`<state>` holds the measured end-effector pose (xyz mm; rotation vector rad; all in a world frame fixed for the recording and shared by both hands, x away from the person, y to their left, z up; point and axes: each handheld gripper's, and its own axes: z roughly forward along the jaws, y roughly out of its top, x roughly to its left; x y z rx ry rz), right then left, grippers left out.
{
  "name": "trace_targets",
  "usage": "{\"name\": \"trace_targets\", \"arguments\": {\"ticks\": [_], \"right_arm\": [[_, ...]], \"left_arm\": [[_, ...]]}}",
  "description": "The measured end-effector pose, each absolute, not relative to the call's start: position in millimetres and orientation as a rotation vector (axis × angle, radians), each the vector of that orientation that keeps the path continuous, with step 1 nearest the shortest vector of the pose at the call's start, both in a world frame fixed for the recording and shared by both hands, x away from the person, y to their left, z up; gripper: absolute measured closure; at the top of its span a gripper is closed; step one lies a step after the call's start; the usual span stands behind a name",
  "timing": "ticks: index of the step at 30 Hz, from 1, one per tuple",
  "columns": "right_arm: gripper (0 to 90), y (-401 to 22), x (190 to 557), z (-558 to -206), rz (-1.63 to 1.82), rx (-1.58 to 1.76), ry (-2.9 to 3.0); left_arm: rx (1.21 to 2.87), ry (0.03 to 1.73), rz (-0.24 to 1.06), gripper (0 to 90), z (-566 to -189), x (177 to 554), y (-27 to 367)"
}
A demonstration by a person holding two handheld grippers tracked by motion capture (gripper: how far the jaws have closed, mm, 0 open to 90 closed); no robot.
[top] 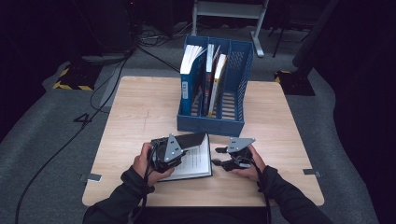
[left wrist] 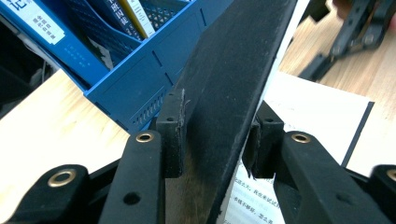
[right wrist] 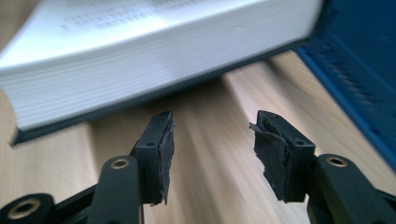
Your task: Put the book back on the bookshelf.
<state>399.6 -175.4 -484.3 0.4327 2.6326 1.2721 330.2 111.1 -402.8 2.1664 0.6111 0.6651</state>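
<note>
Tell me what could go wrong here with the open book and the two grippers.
1. The left gripper pinches only the black cover, lifted off the pages; pulling further could strain the spine or let the cover slip out.
2. The right gripper is open with nothing between its jaws, just short of the book, so the page block is unheld and the book could slide on the table.
3. The blue file rack stands close behind; a lifted cover could catch it.

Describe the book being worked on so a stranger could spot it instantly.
On the wooden table, just in front of the blue file rack, lies an open book. Unlike the books standing in the rack, it lies flat, its black cover lifted by the left gripper.
</note>
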Motion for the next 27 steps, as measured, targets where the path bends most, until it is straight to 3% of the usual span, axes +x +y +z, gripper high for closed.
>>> {"name": "trace_targets", "arguments": {"ticks": [16, 27], "right_arm": [[47.6, -186, 379, -455, 1.503, 0.444, 2.472], [47.2, -172, 373, -442, 1.569, 0.441, 2.398]], "left_arm": [[2.048, 0.619, 0.515, 63.6, -396, 328, 113], [1.998, 0.65, 0.595, 60.3, -400, 303, 130]]}}
